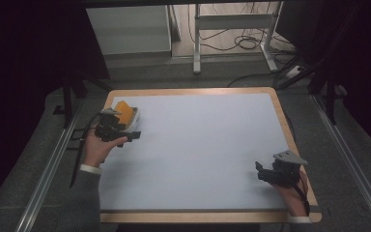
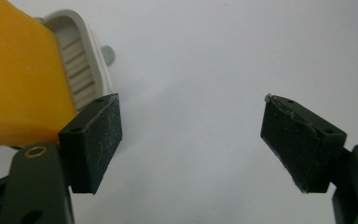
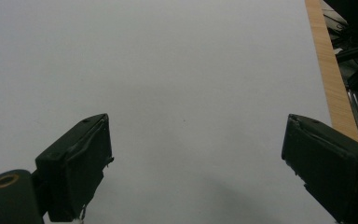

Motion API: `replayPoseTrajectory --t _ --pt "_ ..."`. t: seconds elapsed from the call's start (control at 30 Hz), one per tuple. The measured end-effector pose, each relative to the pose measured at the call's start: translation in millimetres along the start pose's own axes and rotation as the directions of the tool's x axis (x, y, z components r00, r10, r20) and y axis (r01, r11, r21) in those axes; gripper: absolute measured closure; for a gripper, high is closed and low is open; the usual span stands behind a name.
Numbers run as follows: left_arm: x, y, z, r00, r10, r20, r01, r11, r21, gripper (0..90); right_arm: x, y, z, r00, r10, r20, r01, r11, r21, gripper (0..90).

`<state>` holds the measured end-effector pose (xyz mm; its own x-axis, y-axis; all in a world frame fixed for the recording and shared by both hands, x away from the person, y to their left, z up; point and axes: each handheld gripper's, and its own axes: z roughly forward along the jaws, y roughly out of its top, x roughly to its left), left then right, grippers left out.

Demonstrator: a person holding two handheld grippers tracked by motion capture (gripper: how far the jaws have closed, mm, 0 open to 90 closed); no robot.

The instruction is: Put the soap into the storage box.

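At the worktop's [image 1: 198,145] far left corner, the orange-and-white object [image 1: 125,112] is lying flat, just beside the left claw [image 1: 134,135], whose jaws are standing wide apart, gripping nothing. Near the right edge, the right claw [image 1: 259,170] is resting, also gaping wide and holding nothing.

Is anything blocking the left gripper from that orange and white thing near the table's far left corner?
Nothing visible does. The left gripper is open, and the orange and white thing lies just beside its left pad, outside the gap between the jaws.
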<state>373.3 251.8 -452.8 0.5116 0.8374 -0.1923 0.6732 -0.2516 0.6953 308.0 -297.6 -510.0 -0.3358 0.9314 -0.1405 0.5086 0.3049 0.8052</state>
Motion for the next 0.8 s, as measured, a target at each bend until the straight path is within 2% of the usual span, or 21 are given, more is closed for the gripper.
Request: replayPoseTrajectory --t 0.1,0.27,0.3,0.43,0.57,0.8 --pt "-5.9 -12.7 -1.9 0.9997 0.005 0.022 -0.004 0.9997 -0.022 21.2 0.3 -0.1 0.3 1.0 0.0 0.0 0.0 1.0 0.002 8.4" --pt "-13.4 -33.7 -1.0 0.9995 0.014 0.027 -0.013 0.9997 -0.018 21.9 0.6 0.0 0.4 1.0 -0.001 0.001 0.001 1.0 0.001 8.5" --pt "-15.7 -42.5 -0.2 0.9997 0.01 0.024 -0.01 0.9998 -0.018 22.0 0.7 0.1 0.3 1.0 -0.001 0.001 0.001 1.0 0.0 8.4" --pt "-20.1 -58.2 -0.3 0.9994 0.003 0.034 -0.002 0.9998 -0.021 22.0 1.1 0.2 0.4 1.0 -0.001 0.002 0.001 1.0 0.0 8.4" --pt "-22.7 -63.5 -1.0 0.9995 0.006 0.032 -0.005 0.9996 -0.03 22.5 1.6 0.6 0.3 1.0 -0.007 0.0 0.007 1.0 -0.001 8.4" --pt "-24.1 -64.0 0.9 0.9995 0.005 0.032 -0.004 0.9995 -0.031 22.5 1.2 0.6 -0.4 1.0 -0.004 0.001 0.004 1.0 -0.006 8.4"
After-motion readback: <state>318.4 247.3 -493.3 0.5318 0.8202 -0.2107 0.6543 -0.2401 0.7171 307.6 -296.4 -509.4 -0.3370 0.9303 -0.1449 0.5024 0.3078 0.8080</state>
